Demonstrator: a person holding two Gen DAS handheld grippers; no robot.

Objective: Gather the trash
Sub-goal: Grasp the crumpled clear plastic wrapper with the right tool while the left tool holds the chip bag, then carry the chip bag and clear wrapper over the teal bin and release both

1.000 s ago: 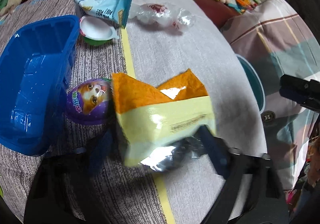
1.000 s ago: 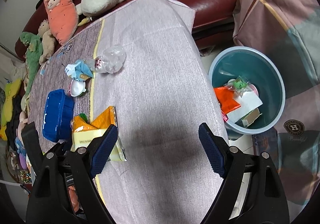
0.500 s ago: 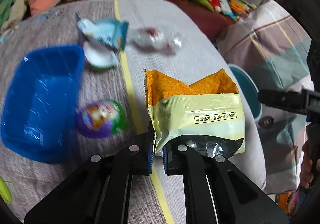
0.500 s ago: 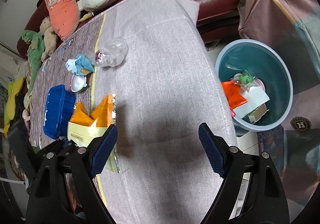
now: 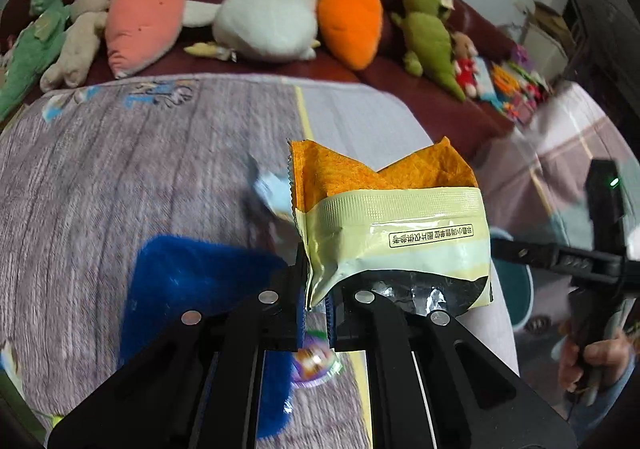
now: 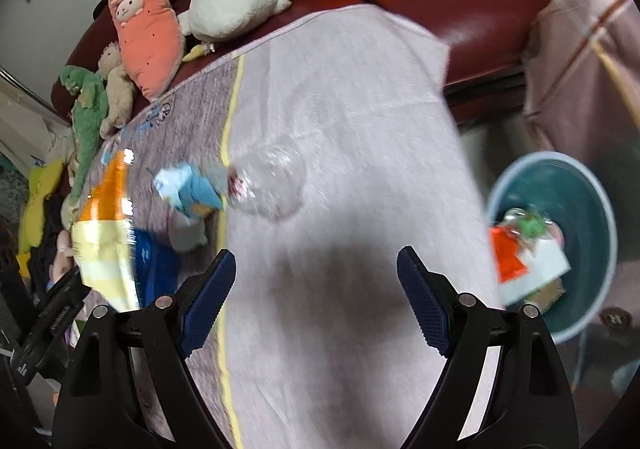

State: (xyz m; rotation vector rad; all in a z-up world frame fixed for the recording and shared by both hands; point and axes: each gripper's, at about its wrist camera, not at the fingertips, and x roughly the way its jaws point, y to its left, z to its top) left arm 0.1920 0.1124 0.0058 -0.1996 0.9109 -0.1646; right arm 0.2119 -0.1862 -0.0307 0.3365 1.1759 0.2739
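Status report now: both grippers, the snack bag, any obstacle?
Left gripper shut on snack bag, lifted. Right gripper open, empty. Bin beside table; path clear.

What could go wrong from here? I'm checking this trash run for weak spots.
1. The left claw pinches only one bottom corner of the snack bag; it could slip out before reaching the bin.
2. The open foil end hangs downward, so crumbs might spill on the tablecloth.

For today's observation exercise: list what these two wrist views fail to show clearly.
- Left wrist view: the small purple round packet is blurred and half hidden by the left gripper.
- Right wrist view: the teal plastic bin is motion-blurred, its contents unclear.
- Crumpled clear plastic bottle: label unreadable.
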